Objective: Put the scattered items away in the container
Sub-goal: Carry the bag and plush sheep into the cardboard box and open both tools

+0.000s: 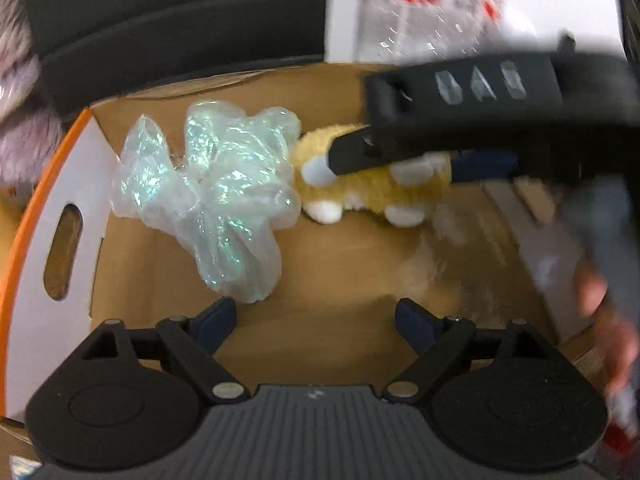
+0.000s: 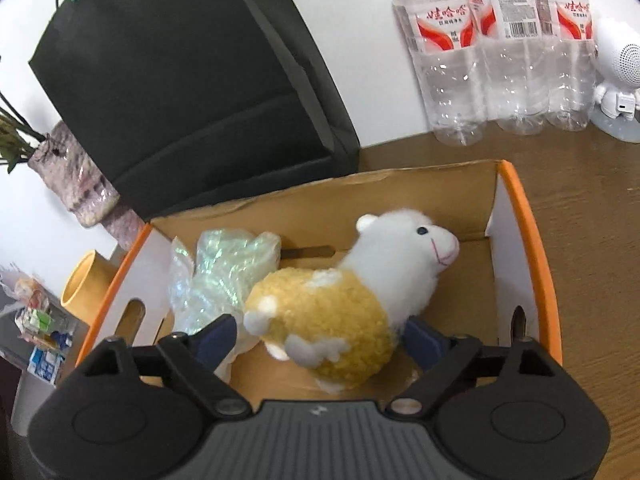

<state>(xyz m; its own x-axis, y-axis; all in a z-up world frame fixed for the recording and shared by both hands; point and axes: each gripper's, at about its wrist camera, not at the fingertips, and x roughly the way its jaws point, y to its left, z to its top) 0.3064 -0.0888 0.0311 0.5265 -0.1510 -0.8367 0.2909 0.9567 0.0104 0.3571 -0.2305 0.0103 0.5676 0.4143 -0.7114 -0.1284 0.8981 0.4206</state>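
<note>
Jaws first, nearest the lens: the right gripper [image 2: 318,340] stands spread wide, its dark blue pads either side of the yellow-and-white plush sheep toy [image 2: 340,304] without visibly pressing it; whether either pad brushes the fleece I cannot tell. The left gripper [image 1: 316,316] is likewise apart, with nothing but bare cardboard floor between its pads.

Beyond the right gripper's pads, the sheep lies inside the open brown cardboard box with orange-edged white sides [image 2: 532,240], body toward 6 o'clock, white head lifted toward 1 o'clock. It looks light, soft and squashy, with curly pile that should give good grip and nothing to break. The rounded yellow body is the place to pinch, across its width; the small white legs would likely slip free.

Just beside it at 9 o'clock, touching its flank, sits the crumpled iridescent clear plastic wrapper [image 2: 218,280], seen from the left wrist at 11 o'clock of the box floor [image 1: 212,192]. I judge it nearly weightless, slippery and springy; a bunched fold near the middle would hold better than a loose edge.

Farther off, at 1 o'clock on the wooden table [image 2: 592,220], stand clear water bottles with red labels [image 2: 492,48], outside the box.
</note>
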